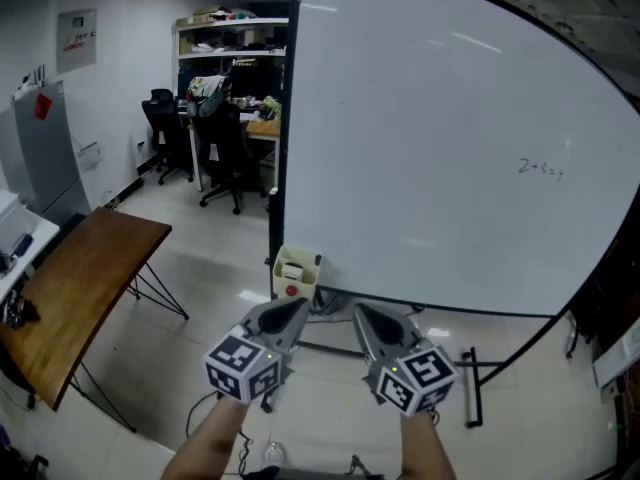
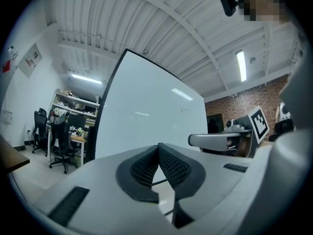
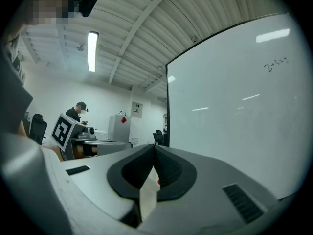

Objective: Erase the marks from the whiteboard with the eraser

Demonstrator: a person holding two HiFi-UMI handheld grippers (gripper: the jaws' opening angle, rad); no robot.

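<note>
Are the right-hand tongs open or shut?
Shut: in the right gripper view the right tongs touch at their tips, with nothing held between them.

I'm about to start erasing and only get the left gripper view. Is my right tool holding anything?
Observer: No. The right gripper view shows the right tool shut, nothing between its jaws.
Operator: Any eraser in sight?
Observer: None I can name. The head view shows a small cream box with something red on it, at the foot of the white whiteboard, just ahead of the left tool.
Operator: Anyone nearby?
Observer: In the right gripper view, a person in a dark cap sits in the background, well away from the board.
</note>
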